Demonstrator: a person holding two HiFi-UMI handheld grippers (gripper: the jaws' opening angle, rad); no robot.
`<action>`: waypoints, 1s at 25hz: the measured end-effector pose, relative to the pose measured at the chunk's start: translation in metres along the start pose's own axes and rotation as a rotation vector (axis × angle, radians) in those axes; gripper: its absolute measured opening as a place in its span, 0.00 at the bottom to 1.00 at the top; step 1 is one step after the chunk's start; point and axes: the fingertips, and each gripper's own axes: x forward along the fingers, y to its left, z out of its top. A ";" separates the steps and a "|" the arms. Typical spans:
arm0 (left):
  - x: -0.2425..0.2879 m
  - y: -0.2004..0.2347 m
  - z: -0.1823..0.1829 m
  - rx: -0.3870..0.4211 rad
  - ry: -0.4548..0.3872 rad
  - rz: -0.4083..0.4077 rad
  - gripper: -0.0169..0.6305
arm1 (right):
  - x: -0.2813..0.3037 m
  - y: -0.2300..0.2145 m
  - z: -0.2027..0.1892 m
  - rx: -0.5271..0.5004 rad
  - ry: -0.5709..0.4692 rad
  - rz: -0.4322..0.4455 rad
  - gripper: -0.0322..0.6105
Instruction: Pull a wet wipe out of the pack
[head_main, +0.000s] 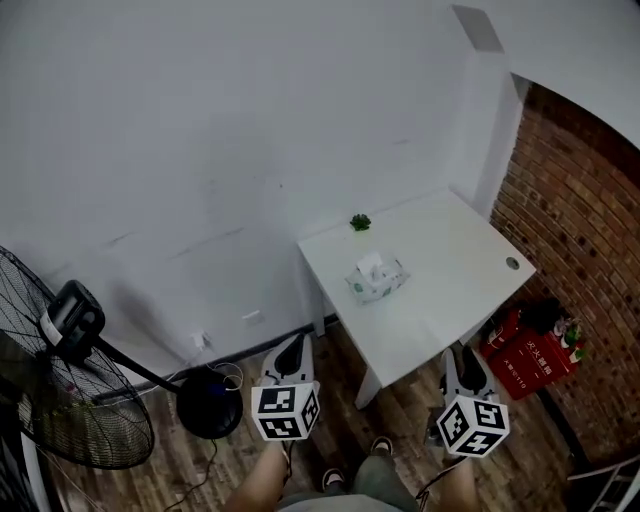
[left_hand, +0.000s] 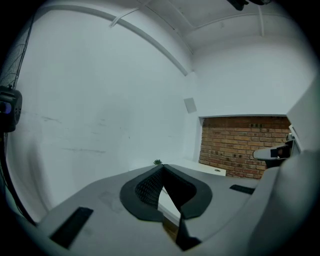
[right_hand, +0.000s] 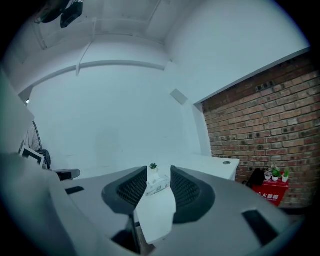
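Your left gripper (head_main: 293, 350) is low by your knee, short of the white rectangular table (head_main: 450, 260). Its jaws are closed tip to tip, nothing between. Your right gripper (head_main: 462, 358) is low too, near the table's front corner, jaws moderately apart and empty. The white soft pack of wet wipes (head_main: 377, 279) lies mid-table, a wipe poking up from its top, well apart from both grippers. In the right gripper view the pack (right_hand: 157, 185) lines up far off in the jaw gap. Small green potted plant (head_main: 360, 222) at the table's back edge. Black pedestal fan (head_main: 60, 400) on the left, red fire-extinguisher box (head_main: 530, 360) by the red brick wall (head_main: 580, 220).
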 end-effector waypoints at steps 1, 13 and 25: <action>0.007 0.001 -0.001 0.003 0.004 0.001 0.03 | 0.008 -0.003 -0.001 0.002 0.007 0.001 0.28; 0.131 0.010 0.017 -0.001 -0.007 0.094 0.03 | 0.159 -0.030 0.033 -0.020 0.018 0.114 0.27; 0.233 0.009 0.029 -0.017 0.019 0.198 0.03 | 0.289 -0.048 0.054 -0.064 0.105 0.275 0.27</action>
